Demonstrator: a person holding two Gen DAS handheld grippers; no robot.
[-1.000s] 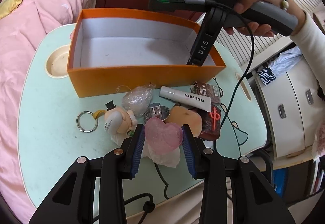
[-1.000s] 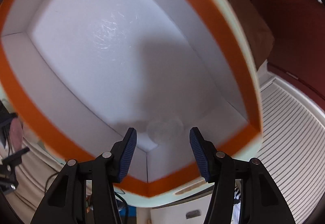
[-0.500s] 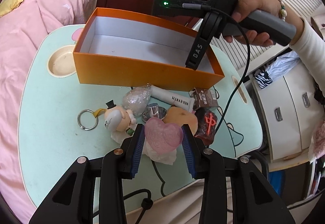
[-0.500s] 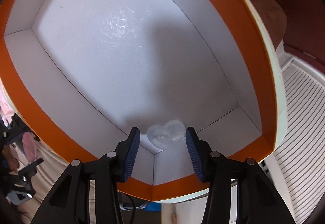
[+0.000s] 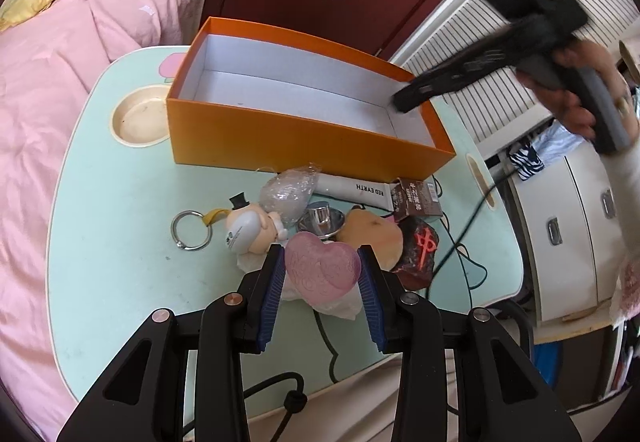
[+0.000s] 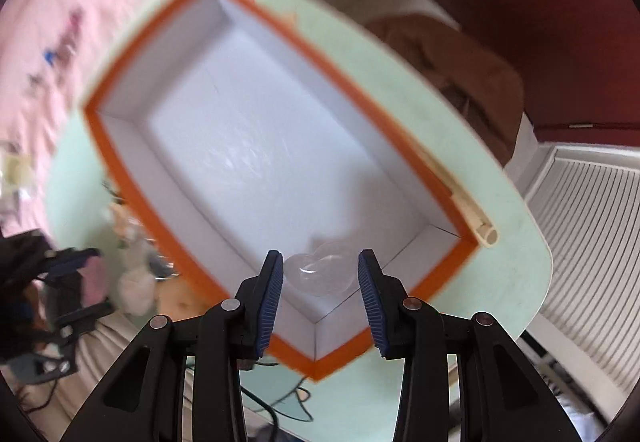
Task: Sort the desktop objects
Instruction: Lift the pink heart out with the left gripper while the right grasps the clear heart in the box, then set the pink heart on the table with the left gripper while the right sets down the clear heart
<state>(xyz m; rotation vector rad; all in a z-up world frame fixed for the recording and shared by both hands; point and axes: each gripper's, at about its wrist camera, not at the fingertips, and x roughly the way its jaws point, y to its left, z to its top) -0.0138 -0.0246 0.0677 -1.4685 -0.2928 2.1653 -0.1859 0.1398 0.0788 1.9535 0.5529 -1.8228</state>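
Observation:
My left gripper (image 5: 322,274) is shut on a pink heart-shaped piece (image 5: 322,269) and holds it above the pile of small objects on the mint table (image 5: 116,242). The orange box (image 5: 304,129) with a white inside stands behind the pile. My right gripper (image 6: 320,278) is open, above the box's near right corner (image 6: 316,362). A clear heart-shaped piece (image 6: 318,276) lies on the box floor in that corner, between the fingers in the view but apart from them. In the left wrist view the right gripper (image 5: 416,99) is blurred above the box's right end.
The pile holds a doll keychain (image 5: 248,232) with a metal ring (image 5: 192,230), a wrapped ball (image 5: 286,193), a white tube (image 5: 354,189), a brown packet (image 5: 416,199), a metal cup (image 5: 322,219) and a dark red block (image 5: 418,252). A pink bed (image 5: 60,81) lies left; white drawers (image 5: 572,226) stand right.
My right gripper has risen up and back out of the box, leaving the clear heart on the box floor. My left gripper has kept hold of the pink heart and lifted slightly.

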